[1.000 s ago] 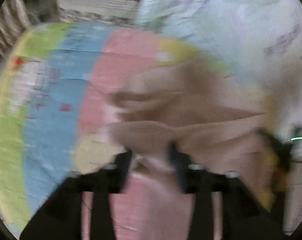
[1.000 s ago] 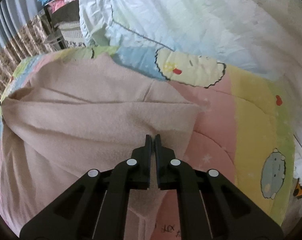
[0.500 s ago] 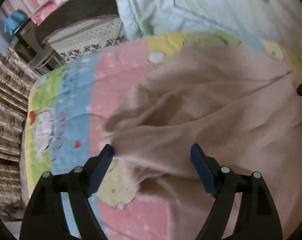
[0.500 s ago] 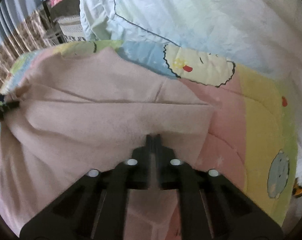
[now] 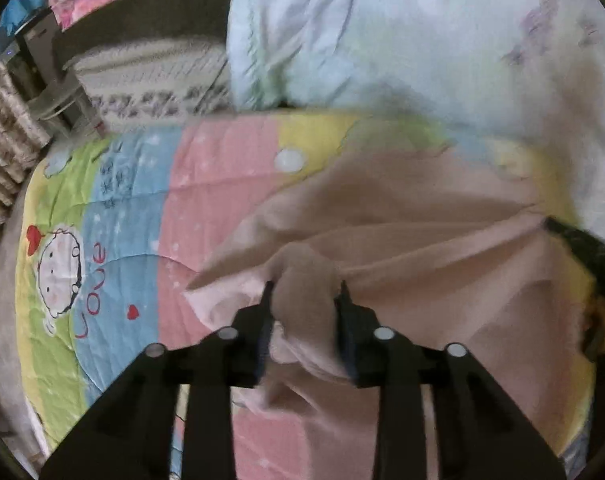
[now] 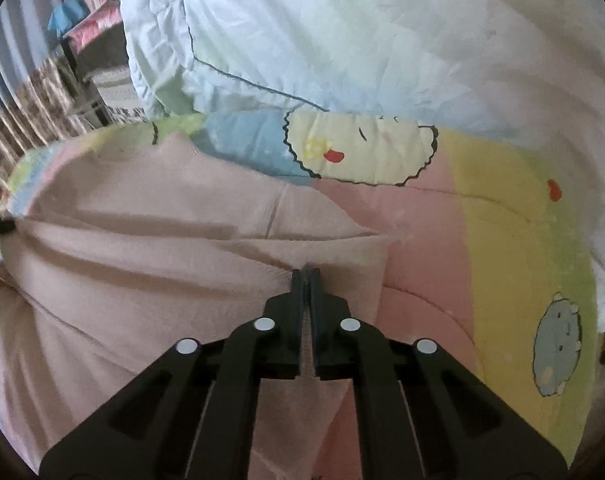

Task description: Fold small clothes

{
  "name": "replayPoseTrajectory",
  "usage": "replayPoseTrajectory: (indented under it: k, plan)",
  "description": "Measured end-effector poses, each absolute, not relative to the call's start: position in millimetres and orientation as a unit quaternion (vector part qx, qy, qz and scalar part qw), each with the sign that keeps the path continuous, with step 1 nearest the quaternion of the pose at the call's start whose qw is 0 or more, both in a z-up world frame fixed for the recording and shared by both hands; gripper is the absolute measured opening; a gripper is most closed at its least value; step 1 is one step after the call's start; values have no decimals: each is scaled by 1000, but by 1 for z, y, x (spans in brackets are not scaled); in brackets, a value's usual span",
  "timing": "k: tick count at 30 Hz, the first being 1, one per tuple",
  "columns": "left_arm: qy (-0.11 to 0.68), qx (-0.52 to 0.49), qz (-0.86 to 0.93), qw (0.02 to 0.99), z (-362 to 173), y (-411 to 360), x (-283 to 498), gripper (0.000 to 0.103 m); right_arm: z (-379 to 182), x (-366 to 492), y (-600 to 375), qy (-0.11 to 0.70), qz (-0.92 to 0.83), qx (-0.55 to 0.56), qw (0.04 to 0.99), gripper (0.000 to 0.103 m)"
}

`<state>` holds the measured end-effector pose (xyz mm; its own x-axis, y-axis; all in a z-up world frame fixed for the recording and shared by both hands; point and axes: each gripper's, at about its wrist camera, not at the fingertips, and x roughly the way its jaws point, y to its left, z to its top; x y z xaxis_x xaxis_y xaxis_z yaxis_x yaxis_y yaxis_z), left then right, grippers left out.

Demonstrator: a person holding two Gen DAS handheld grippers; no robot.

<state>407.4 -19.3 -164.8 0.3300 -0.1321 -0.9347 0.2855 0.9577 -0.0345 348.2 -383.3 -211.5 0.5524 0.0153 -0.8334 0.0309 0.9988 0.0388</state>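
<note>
Beige garment (image 6: 150,240) spread on bed quilt (image 6: 498,216). Right hand-held gripper (image 6: 307,276) clamped on its edge; left hand-held gripper (image 5: 304,292) closed around bunched fabric, likely for fold.

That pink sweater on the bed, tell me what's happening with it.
A person with two handheld claws is folding a dusty-pink knit sweater spread on a colourful cartoon quilt. The right claw is shut on one edge. The left claw has a bunch of the fabric between its fingers. The sweater is pulled into ridges, not yet folded flat.
</note>
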Motion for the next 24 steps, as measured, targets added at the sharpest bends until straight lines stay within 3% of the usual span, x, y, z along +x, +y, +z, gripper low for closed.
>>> replayPoseTrajectory:
  k: [2,4,6,11,18,20,21,24]
  plan:
    - [566,92,-85,815,-177,-11,417,50,-203,341,-389,464,-2,43,885,16]
    - [557,75,-65,825,-172,4,420,70,-193,332,-396,453,-15,44,890,18]
    - [534,58,-40,842,-153,26,413,74,-184,324,-397,450,-16,35,892,18]
    - [526,64,-19,848,-136,43,397,76,-181,315,-372,456,26,9,889,27]
    - [557,131,-74,817,-188,-17,389,75,-190,322,-356,467,44,4,883,28]
    - [567,106,-85,812,-204,-20,395,52,-194,322,-353,472,44,-1,880,28]
    - [573,82,-99,809,-206,-17,399,26,-197,321,-353,477,44,-3,878,28]
    - [561,44,-99,821,-188,-11,397,7,-205,319,-356,484,36,-14,874,28]
